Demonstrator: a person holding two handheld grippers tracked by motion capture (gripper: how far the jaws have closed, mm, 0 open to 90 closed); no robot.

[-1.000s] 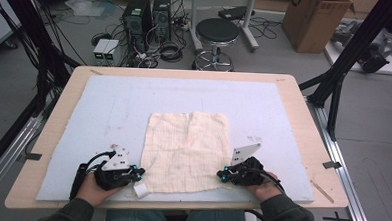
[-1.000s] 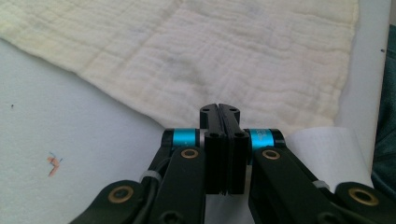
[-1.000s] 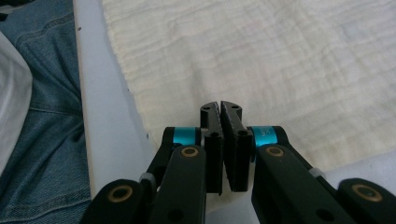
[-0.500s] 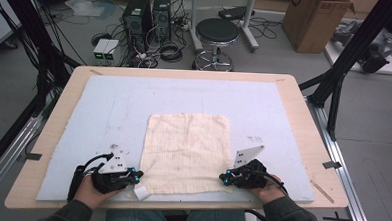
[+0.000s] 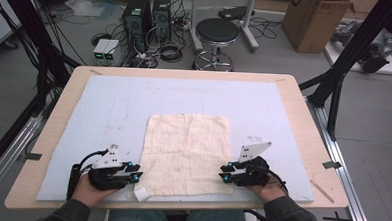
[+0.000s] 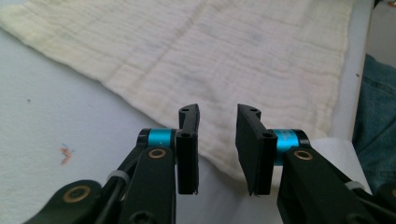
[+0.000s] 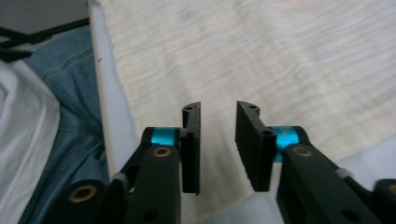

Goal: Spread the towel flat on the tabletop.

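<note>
Cloth (image 5: 187, 154) lies flat on the blue mat (image 5: 109, 106), near edge toward the person, and both grippers sit at its two near corners. Left gripper (image 5: 136, 172) and right gripper (image 5: 224, 173) have just been opening; jaws stand apart, nothing pinched, cloth edge directly ahead of each (image 6: 261, 60). Neither hand is nearer, so it looks like a two-handed pick.

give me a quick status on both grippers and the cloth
Left gripper and right gripper: fingers just opened, nothing pinched. Cloth flat on blue mat, near corners at the fingers. Nothing in the way.
</note>
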